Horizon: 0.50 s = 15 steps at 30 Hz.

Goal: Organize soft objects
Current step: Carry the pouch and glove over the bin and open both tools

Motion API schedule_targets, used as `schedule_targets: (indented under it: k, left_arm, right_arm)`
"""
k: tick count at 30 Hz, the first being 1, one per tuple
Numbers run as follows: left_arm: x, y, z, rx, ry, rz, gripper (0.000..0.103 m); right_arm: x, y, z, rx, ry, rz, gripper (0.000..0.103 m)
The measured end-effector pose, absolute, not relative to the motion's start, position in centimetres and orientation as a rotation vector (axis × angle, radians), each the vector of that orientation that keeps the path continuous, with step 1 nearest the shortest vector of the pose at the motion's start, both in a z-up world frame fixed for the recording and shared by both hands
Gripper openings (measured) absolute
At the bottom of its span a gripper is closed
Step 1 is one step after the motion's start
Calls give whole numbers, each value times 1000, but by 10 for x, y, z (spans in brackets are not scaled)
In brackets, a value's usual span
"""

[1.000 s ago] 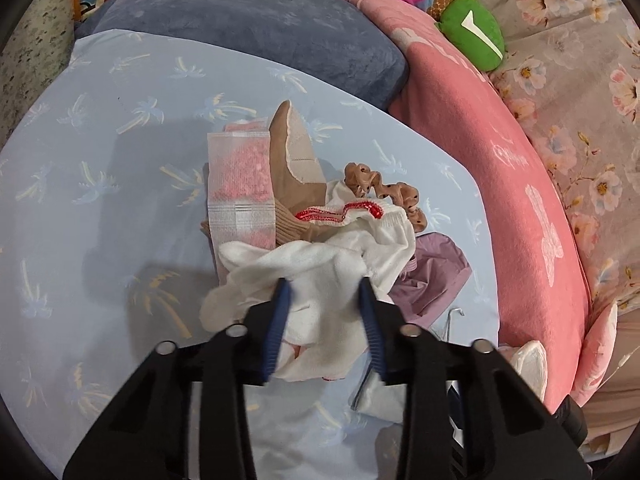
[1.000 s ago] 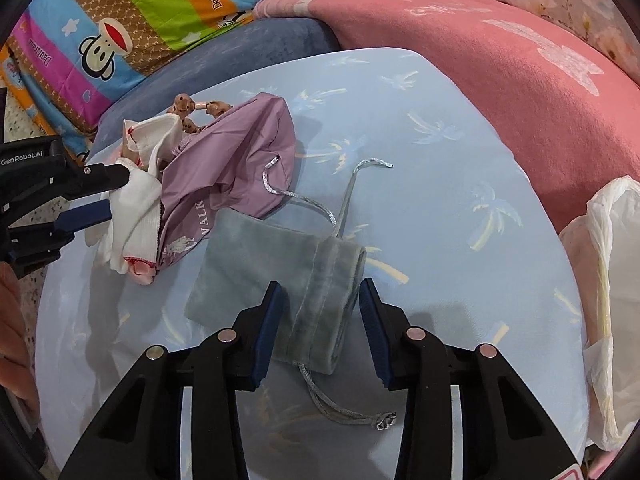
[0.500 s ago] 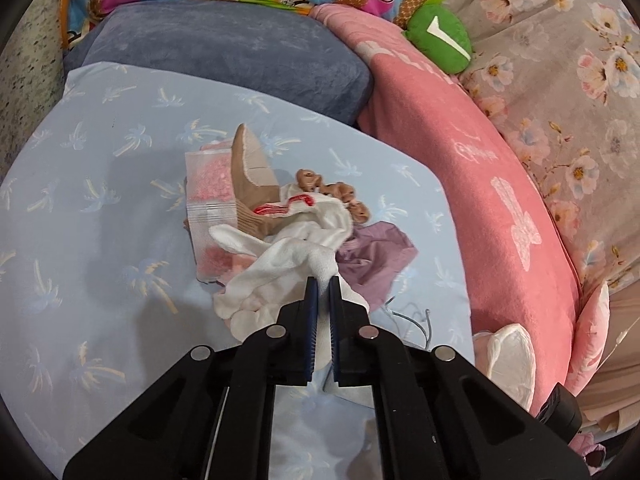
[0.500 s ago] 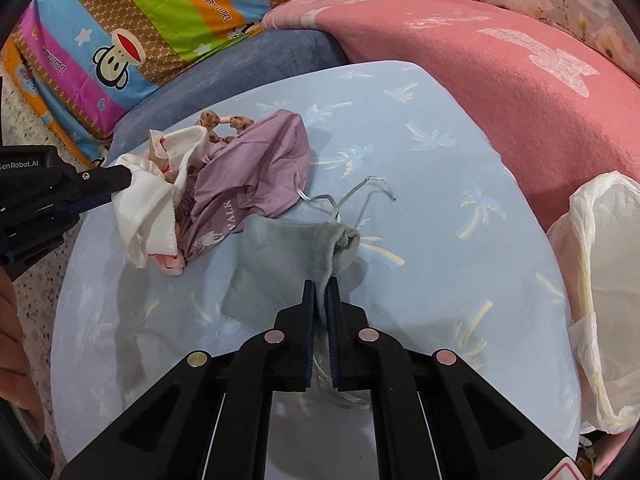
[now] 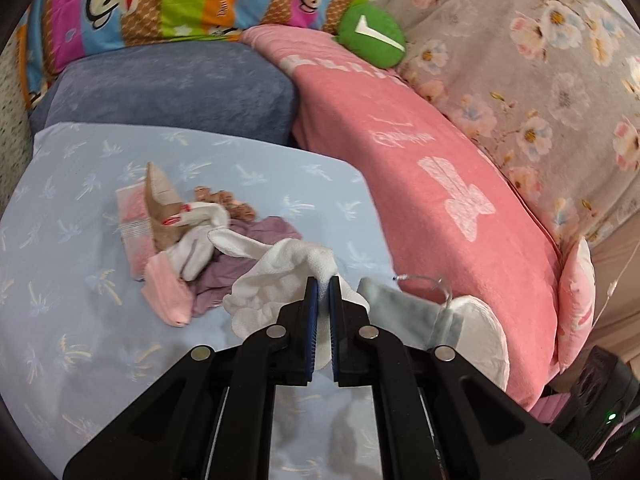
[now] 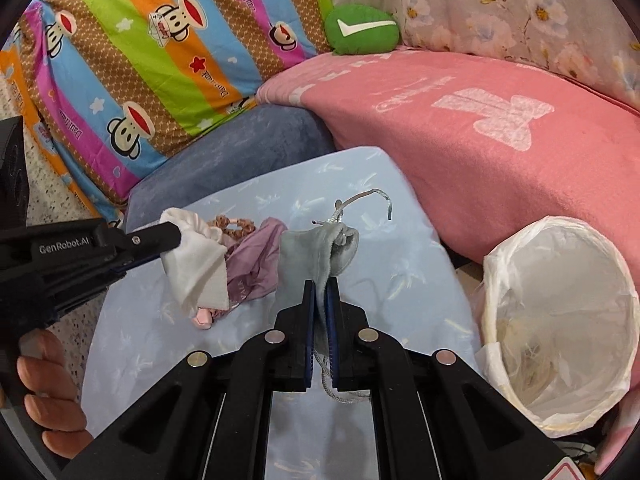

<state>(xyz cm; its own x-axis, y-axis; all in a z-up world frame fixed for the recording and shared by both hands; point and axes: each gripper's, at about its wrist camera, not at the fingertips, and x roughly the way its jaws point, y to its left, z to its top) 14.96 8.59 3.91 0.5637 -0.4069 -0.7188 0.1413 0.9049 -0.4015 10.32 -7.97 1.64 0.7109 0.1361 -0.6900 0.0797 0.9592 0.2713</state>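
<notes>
My left gripper (image 5: 323,285) is shut on a white cloth (image 5: 280,276), which hangs lifted off the light blue cushion (image 5: 80,360). In the right wrist view the left gripper (image 6: 170,242) holds that white cloth (image 6: 196,268) at the left. My right gripper (image 6: 319,286) is shut on a grey drawstring pouch (image 6: 316,250), raised above the cushion with its cord (image 6: 328,380) dangling. Left on the cushion are a purple bag (image 6: 256,264), a pink sock (image 5: 166,292), a white sock with red trim (image 5: 196,236), brown beads (image 6: 234,224) and a tan piece (image 5: 160,204).
A round bin lined with a white bag (image 6: 560,320) stands at the right, beside the cushion. A pink blanket (image 6: 480,140) rises behind it. A dark blue pillow (image 5: 168,84), a striped cartoon pillow (image 6: 160,40) and a green plush (image 6: 360,28) lie at the back.
Both grippers closed, the left on the white cloth and the right on the grey pouch, then lifted them off the cushion. The pile looks smaller and farther away.
</notes>
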Motion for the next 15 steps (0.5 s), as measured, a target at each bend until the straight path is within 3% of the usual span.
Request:
schedule_targets:
  k: [15]
  left_arm:
    - [117, -25, 59, -125, 885, -491, 6]
  right_arm:
    - [49, -194, 61, 391, 636, -124, 5]
